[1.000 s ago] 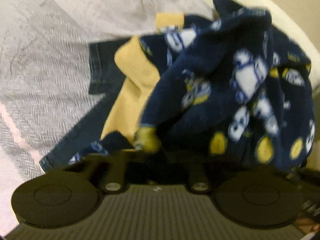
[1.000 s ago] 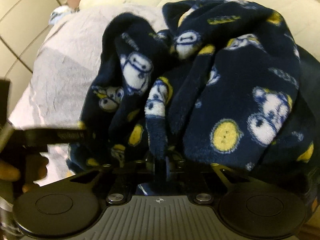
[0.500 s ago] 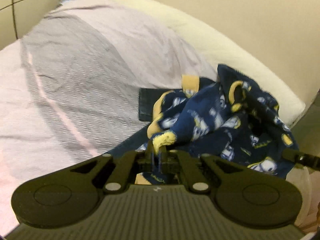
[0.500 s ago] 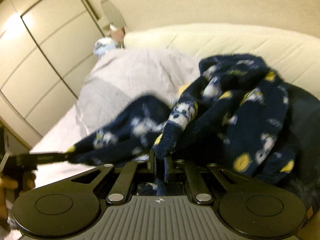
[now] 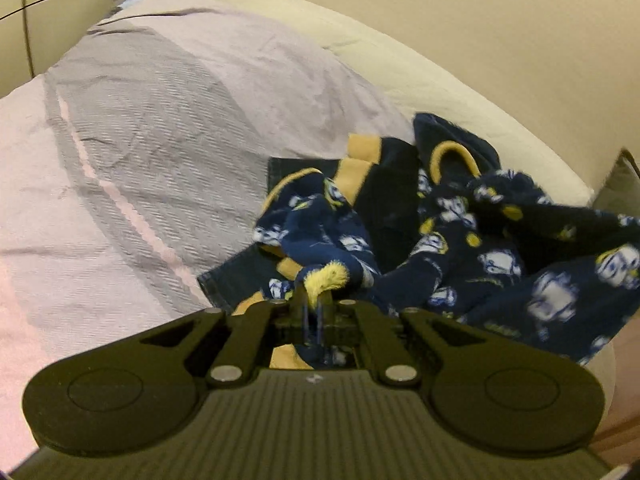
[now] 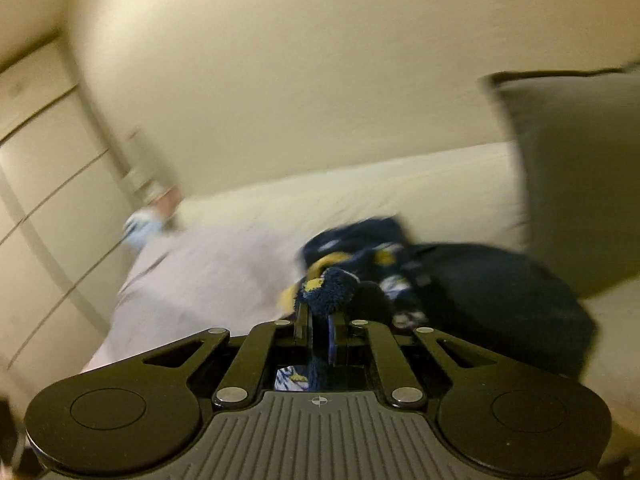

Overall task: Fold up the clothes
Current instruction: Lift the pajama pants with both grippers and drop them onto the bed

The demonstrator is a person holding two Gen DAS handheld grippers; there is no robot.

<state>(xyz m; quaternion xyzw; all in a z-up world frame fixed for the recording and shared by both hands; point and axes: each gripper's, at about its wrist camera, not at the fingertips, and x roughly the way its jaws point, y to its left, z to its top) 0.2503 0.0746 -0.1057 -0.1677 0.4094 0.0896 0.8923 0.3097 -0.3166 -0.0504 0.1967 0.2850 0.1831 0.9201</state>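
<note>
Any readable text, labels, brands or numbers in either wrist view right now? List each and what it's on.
None readable.
Fleece garment: printed cartoon figures and yellow dots only, no lettering I can make out.
Left gripper and right gripper: only a small crosshair mark on each body, no words.
The right wrist view is motion-blurred, so any small print there is lost.

Your left gripper [image 5: 313, 300] is pinching the yellow-trimmed edge of the navy fleece garment [image 5: 460, 248], its jaws closed tight on the fabric. The garment is trailing away to the right in a rumpled heap, lying over dark denim [image 5: 236, 276] on the striped lilac bedspread [image 5: 152, 128], beside the cream mattress edge [image 5: 420, 76].
</note>
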